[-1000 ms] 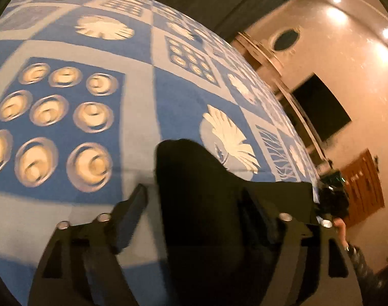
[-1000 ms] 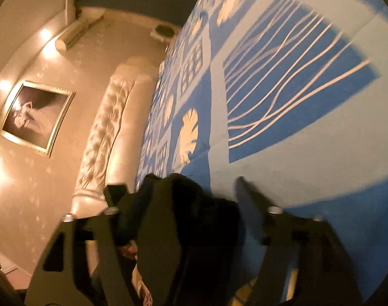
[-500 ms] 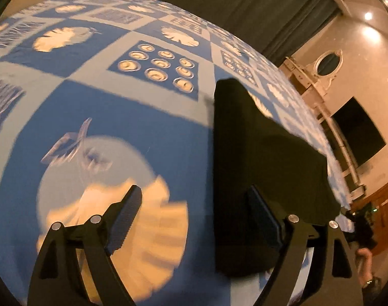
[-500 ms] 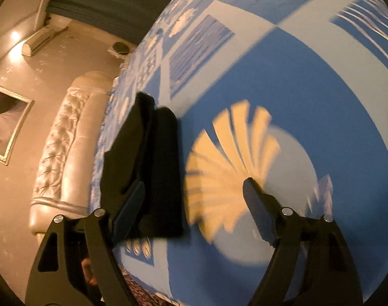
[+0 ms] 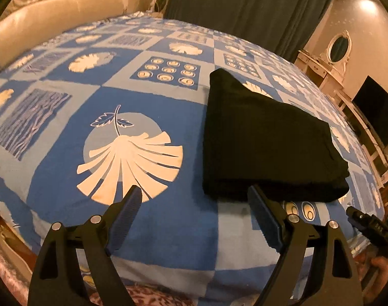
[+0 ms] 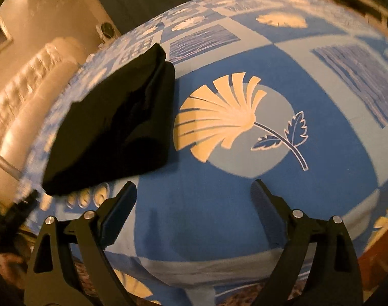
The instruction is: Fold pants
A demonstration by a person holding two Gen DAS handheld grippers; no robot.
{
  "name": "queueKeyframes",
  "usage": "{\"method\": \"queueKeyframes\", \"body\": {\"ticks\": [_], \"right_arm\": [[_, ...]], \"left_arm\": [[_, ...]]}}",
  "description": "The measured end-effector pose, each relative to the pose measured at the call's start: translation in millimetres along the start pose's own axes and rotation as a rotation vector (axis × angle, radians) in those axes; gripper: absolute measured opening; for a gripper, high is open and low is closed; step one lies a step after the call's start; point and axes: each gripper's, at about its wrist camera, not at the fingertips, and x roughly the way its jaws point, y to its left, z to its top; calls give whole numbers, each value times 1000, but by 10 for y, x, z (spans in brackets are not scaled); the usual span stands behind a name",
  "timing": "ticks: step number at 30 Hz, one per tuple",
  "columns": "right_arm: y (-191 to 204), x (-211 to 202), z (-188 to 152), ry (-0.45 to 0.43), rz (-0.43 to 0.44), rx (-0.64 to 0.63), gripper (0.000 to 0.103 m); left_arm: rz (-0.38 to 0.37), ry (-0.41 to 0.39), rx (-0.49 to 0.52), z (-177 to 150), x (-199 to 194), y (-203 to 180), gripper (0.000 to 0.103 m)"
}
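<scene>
Black pants lie folded flat on bed. Left gripper: pants ahead, to right. Right gripper: pants ahead, to left. Pants sit between both. Fingers spread, hold nothing; right ones just opening.

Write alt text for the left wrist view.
Folded black pants lie on a blue patterned bedspread, right of a large cream leaf print. The left hand-held gripper hovers open and empty near the bed's edge.

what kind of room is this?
Most likely a bedroom: a bed with a blue patterned bedspread, a tufted cream headboard, and a vanity with an oval mirror by dark curtains.
</scene>
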Motion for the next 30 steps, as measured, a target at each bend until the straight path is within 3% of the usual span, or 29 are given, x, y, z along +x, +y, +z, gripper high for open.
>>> {"method": "queueKeyframes", "body": {"ticks": [4, 14, 30], "right_arm": [[190, -33, -102, -33, -64, -65, 91], [578, -198, -259, -144, -101, -203, 91], [694, -184, -312, -150, -98, -232, 91]], "left_arm": [[45, -24, 44, -86, -52, -133, 84], [78, -63, 110, -185, -116, -340, 84], [101, -36, 169, -274, -87, -535, 84]]}}
